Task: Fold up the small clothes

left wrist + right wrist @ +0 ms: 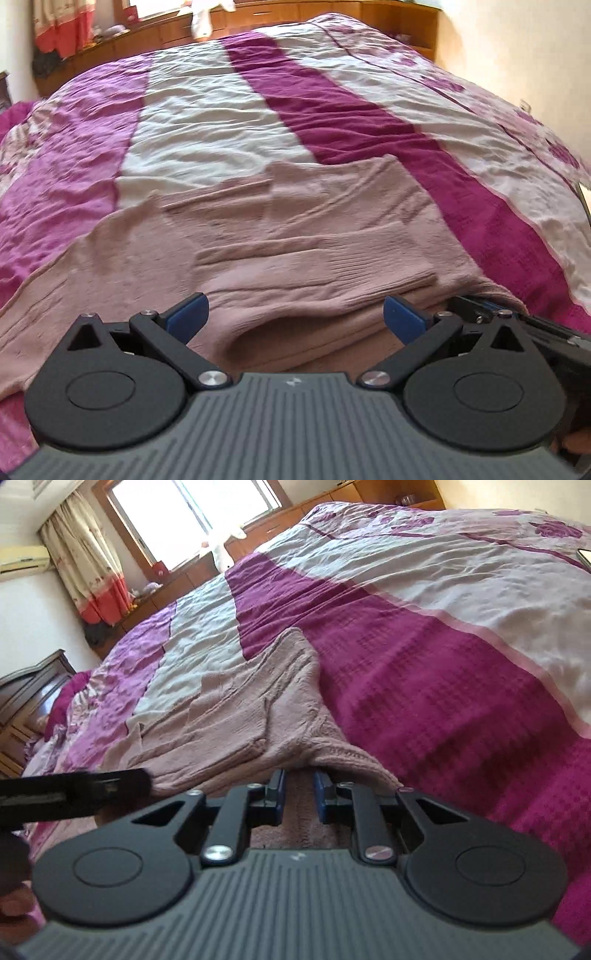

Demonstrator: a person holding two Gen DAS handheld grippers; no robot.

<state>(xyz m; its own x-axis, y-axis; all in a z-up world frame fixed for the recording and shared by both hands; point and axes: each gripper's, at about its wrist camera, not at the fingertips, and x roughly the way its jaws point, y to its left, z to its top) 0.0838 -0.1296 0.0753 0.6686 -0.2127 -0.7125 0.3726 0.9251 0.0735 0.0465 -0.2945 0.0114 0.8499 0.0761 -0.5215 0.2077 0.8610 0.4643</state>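
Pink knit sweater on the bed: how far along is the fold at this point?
Done: the pink knit sweater lies on the bedspread with a sleeve already folded across its body. In hand: the right tongs are nearly closed at its near edge, with knit between the fingers; the left tongs are wide open over that edge. Left: the main fold of the body, which is still spread out.

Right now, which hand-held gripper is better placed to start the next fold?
Right hand-held gripper: nearly closed around the pink knitted sweater's near edge. Left hand-held gripper is wide open above it, gripping nothing.
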